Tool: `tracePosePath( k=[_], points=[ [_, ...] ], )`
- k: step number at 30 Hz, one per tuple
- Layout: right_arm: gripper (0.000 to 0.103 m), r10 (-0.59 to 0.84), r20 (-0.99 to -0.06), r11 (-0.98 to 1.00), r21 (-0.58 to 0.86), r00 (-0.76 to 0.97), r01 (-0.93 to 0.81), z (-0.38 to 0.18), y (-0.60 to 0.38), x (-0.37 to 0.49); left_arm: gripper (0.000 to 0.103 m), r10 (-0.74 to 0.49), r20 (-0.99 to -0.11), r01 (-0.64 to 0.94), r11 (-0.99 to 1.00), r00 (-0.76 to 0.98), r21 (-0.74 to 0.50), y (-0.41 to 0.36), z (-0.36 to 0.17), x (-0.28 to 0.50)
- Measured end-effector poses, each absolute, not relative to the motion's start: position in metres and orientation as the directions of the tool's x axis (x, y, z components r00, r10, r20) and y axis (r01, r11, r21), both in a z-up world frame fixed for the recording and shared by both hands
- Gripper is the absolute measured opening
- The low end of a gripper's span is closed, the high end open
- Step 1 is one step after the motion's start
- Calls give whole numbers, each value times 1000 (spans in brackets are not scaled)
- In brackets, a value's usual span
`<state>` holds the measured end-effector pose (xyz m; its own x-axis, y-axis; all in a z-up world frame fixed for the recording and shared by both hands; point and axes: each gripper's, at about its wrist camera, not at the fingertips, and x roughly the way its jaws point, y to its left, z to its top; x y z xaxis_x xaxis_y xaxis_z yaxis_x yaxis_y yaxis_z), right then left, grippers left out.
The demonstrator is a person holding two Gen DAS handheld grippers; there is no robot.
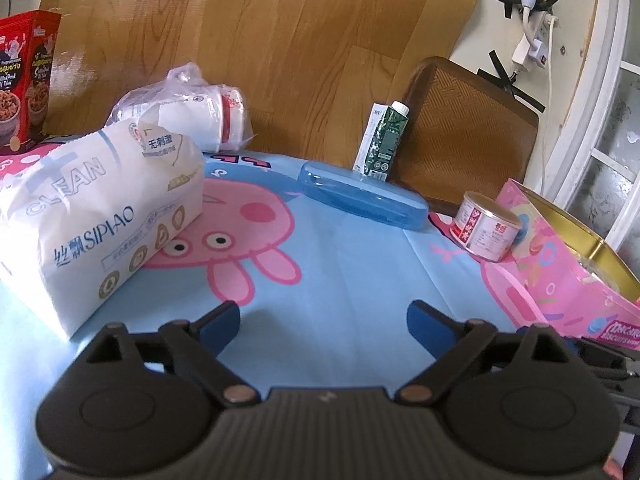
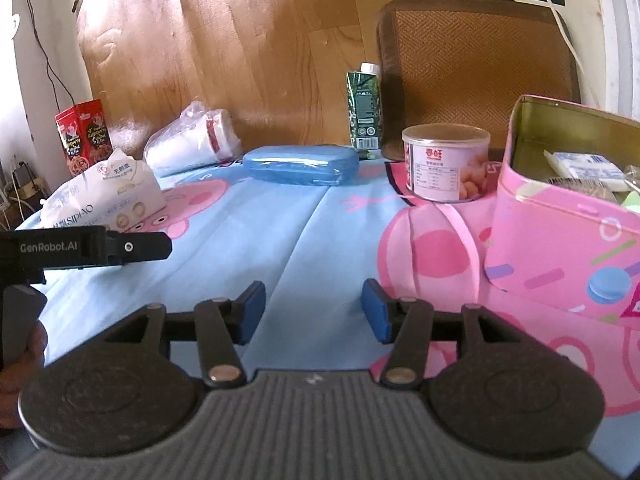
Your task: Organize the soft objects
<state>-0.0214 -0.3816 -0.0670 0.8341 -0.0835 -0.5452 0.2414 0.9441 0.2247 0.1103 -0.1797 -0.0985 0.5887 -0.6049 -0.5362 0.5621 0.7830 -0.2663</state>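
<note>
A white tissue pack (image 1: 92, 216) printed SIPIAO lies on the blue cartoon cloth (image 1: 340, 264), left of my left gripper (image 1: 324, 324). That gripper hovers low over the cloth, open and holding nothing. Behind the pack lies a clear bag of white rolled items (image 1: 196, 116). In the right wrist view the tissue pack (image 2: 108, 196) and the bag (image 2: 192, 140) sit at the far left. My right gripper (image 2: 312, 312) is open over bare cloth, with nothing between its blue pads. The pink tin box (image 2: 560, 232) stands open to its right, with small white packets inside.
A blue plastic case (image 1: 360, 196) lies mid-table, a green carton (image 1: 382, 140) behind it. A pink can (image 1: 484, 228) stands beside the pink tin (image 1: 568, 280). A red snack box (image 1: 28, 76) is far left. A woven chair back (image 2: 476, 64) rises behind the table.
</note>
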Motion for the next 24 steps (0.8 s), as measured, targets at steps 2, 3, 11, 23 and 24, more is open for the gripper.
tracePosePath(
  k=[2,3,11,23,24],
  points=[
    [57,-80,-544,943,232,835,241,-68,-383,-21,98,-601,-537,559,786,591,-264,-180,-98,111],
    [57,-78,-544,942,233,836,240,-68,-383,-21,98,-600,-539,558,787,592,-263,-180,-98,111],
    [57,-69,-540,939,250,839,238,-68,-385,-20,98,-594,-546,546,792,590,-272,-179,-99,113],
    [58,-64,-538,936,259,841,237,-67,-386,-21,98,-593,-548,544,794,590,-273,-179,-100,112],
    [58,-64,-538,936,259,841,237,-67,-386,-21,98,-593,-548,544,794,590,-272,-179,-100,112]
  ],
)
